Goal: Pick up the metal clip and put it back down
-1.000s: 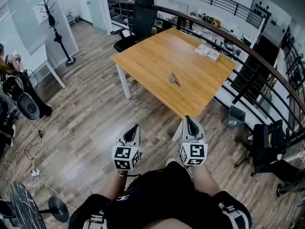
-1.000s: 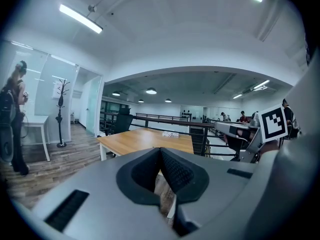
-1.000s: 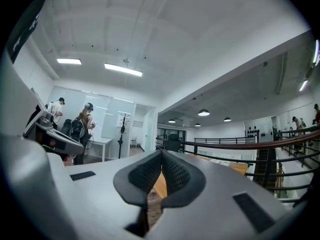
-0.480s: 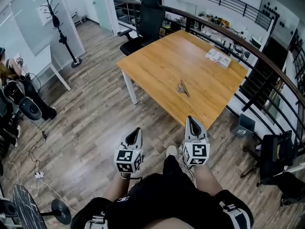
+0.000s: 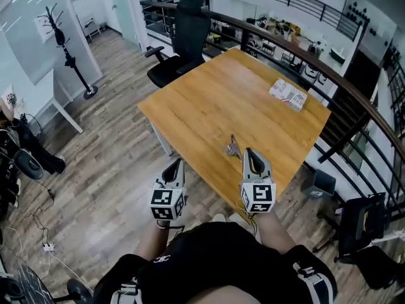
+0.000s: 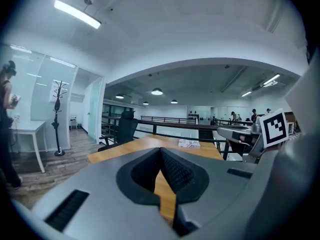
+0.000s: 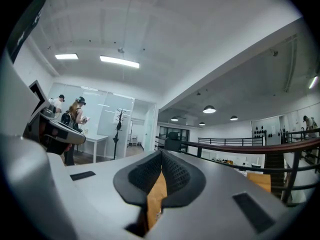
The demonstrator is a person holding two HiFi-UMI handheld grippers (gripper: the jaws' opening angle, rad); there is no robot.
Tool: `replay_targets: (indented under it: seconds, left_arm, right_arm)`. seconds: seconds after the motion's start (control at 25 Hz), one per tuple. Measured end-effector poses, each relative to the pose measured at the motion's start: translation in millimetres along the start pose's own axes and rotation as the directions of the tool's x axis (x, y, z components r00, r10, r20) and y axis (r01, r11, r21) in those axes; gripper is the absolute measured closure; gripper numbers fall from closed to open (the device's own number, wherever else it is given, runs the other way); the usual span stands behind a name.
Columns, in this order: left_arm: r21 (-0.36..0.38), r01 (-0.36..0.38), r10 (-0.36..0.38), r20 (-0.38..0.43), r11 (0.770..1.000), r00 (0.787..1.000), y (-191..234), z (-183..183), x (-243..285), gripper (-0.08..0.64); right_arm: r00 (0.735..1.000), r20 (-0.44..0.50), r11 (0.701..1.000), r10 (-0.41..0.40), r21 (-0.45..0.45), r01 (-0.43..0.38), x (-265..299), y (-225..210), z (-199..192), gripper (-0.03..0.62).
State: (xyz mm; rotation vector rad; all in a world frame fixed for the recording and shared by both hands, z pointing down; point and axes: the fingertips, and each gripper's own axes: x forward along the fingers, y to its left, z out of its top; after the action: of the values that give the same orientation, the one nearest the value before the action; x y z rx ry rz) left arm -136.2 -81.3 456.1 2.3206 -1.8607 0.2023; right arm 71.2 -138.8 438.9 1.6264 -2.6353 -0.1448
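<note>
The metal clip point(image 5: 232, 148) lies on the wooden table point(image 5: 209, 106), close to its near edge. My right gripper point(image 5: 249, 152) hangs over that edge, its tip just right of the clip and apart from it, jaws shut and empty. Left of the table's near corner, over the floor, my left gripper point(image 5: 175, 163) is shut with nothing in it. In the left gripper view the left gripper point(image 6: 161, 151) has its pads meeting, with the tabletop point(image 6: 150, 144) beyond. In the right gripper view the right gripper point(image 7: 161, 156) is closed tip to tip.
A printed packet point(image 5: 288, 95) lies at the table's far right. A black office chair point(image 5: 183, 33) stands behind the far corner. A curved railing point(image 5: 329, 65) runs along the right side, with a bin point(image 5: 323, 182) below. A coat stand point(image 5: 60, 40) is far left.
The person has walked up to the table, so it and the clip are nearer. The right gripper now reaches over the table edge beside the clip. Both grippers stay shut.
</note>
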Motion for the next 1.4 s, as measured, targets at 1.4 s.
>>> replay_targets:
  seconds: [1.4]
  left_arm:
    - [-0.007, 0.117, -0.117, -0.122, 0.993, 0.986, 91, -8, 205, 0.546]
  right_arm:
    - [0.934, -0.347, 0.983, -0.085, -0.182, 0.022, 216, -22, -152, 0.325]
